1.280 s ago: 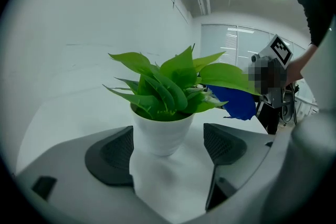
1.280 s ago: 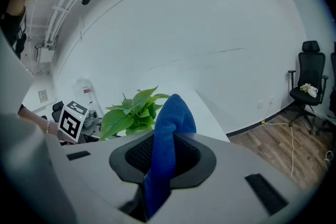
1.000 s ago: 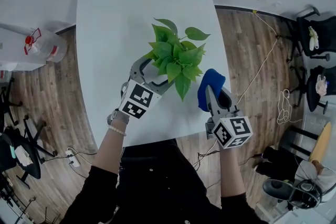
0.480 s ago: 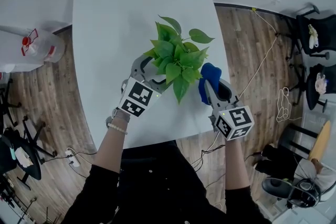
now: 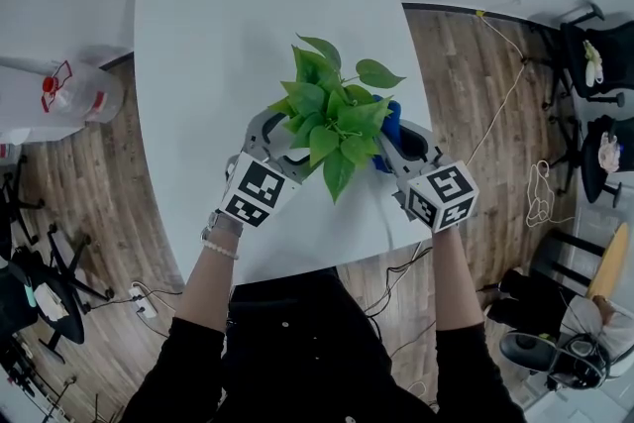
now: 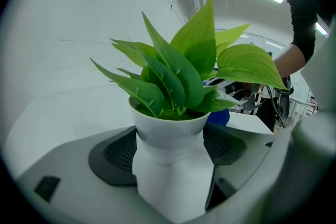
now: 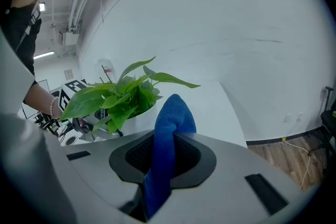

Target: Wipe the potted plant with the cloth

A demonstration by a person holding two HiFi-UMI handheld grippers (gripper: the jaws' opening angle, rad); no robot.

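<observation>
The potted plant (image 5: 332, 114), toward the white table's (image 5: 248, 15) 5 o'clock edge, is being clamped at its pot by the left gripper (image 5: 285, 142). A blue cloth (image 7: 167, 128) is being pinched between the closed jaws of the right gripper (image 5: 401, 139) at the plant's 3 o'clock. The table is being surrounded by wood floor (image 5: 475, 94).

Cloth (image 5: 392, 121) closer, perhaps against plant (image 5: 332, 109)

The table (image 5: 228, 35) is viewed steeply from above by the head camera, whereas the potted plant (image 5: 332, 109) — shared by all three views — is seen at close range from opposite sides, low and level, by the two gripper views.
</observation>
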